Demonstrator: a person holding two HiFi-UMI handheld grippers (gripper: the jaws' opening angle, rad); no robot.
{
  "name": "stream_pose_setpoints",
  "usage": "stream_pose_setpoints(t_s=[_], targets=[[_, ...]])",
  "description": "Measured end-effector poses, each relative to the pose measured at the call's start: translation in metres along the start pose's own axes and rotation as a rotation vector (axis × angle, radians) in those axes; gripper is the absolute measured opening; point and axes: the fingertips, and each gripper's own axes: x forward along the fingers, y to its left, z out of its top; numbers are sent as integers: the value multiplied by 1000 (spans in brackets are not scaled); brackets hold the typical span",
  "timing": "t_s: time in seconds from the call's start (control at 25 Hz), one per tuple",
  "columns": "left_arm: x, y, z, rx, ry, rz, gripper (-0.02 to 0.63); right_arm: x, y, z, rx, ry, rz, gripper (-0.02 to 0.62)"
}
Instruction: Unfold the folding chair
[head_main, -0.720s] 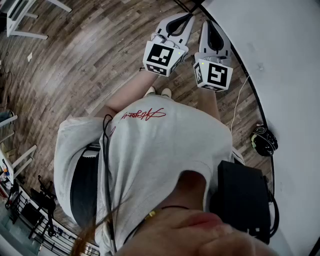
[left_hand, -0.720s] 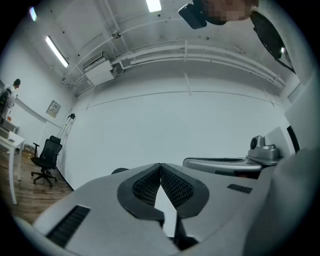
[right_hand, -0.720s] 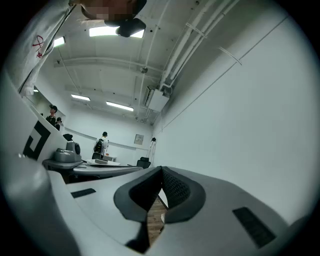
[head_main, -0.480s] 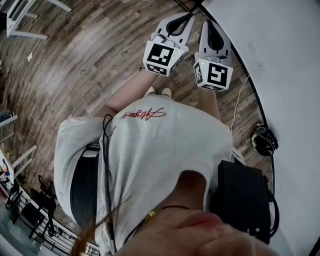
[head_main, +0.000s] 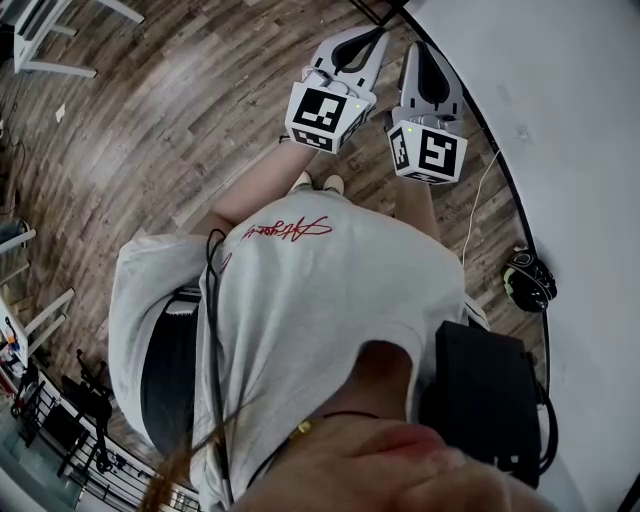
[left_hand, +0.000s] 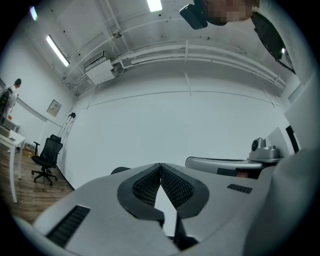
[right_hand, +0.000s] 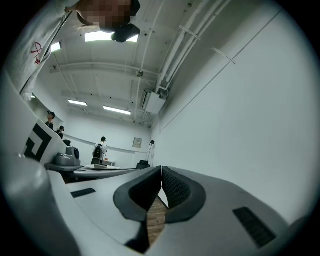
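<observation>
1. Left gripper (head_main: 381, 32): jaws closed tip to tip with nothing between them. It is held out in front of the person and faces the white wall (head_main: 570, 150).
2. Right gripper (head_main: 418, 45): jaws closed and empty, just beside the left gripper.
3. White furniture legs (head_main: 45, 40): on the wood floor (head_main: 150, 120) at the head view's top-left corner, well apart from both grippers. Whether they belong to the folding chair cannot be told.
4. Black office chair (left_hand: 46, 156): beside the wall, at the far left of the left gripper view.

White T-shirt (head_main: 330, 300), red script lettering (head_main: 285, 229)
</observation>
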Motion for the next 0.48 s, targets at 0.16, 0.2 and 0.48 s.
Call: stream_pose_setpoints(t_s=[0.16, 0.2, 0.48], targets=[[1, -2, -4, -7, 2, 5, 15, -4, -7, -3, -7, 4, -10, 17], [2, -3, -5, -6, 2, 5, 15, -5, -9, -2, -10, 1, -11, 17], [20, -14, -11, -2, 5, 23, 15, -5, -34, -2, -9, -10, -11, 17]])
